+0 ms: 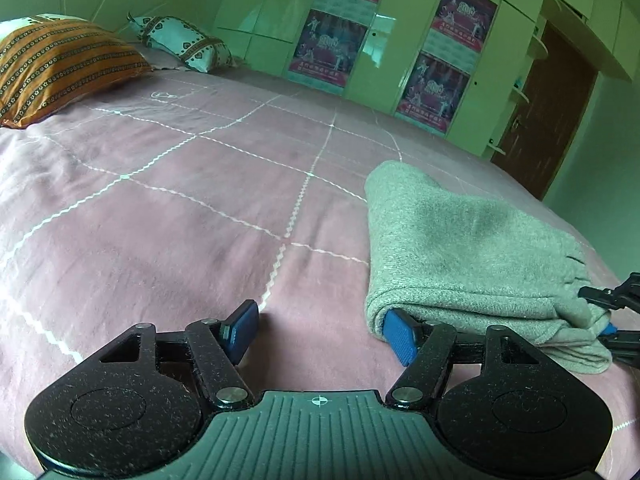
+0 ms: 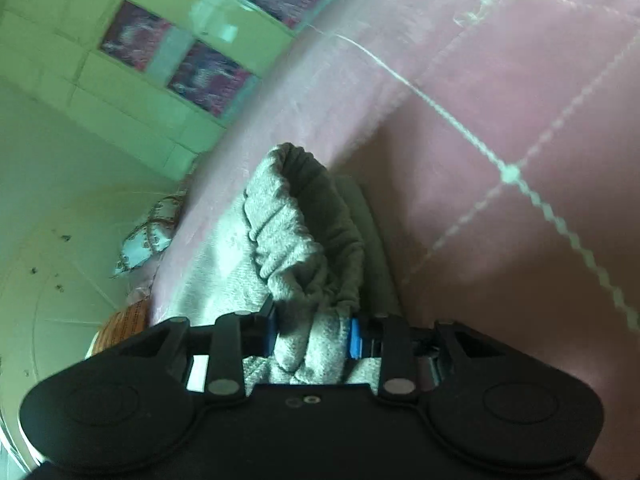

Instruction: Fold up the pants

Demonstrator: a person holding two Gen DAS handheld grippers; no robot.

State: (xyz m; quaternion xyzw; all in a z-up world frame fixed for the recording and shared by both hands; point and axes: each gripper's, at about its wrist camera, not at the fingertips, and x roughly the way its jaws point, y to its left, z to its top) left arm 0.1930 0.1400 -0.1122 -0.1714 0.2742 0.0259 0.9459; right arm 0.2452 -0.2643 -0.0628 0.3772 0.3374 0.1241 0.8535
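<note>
The grey pants (image 1: 468, 248) lie folded into a thick bundle on the pink bedspread (image 1: 180, 200), right of centre in the left wrist view. My left gripper (image 1: 320, 332) is open and low over the bed; its right blue pad (image 1: 400, 334) touches the bundle's near left corner, its left pad is free. My right gripper (image 2: 312, 338) is shut on the bunched grey waistband (image 2: 304, 248) of the pants, and its black fingers (image 1: 612, 300) show at the bundle's right end in the left wrist view. The right wrist view is tilted and blurred.
An orange striped pillow (image 1: 60, 64) and a white patterned pillow (image 1: 184, 42) lie at the head of the bed. Green wardrobe doors with posters (image 1: 332, 44) stand beyond the bed. A brown door (image 1: 548, 112) is at the far right.
</note>
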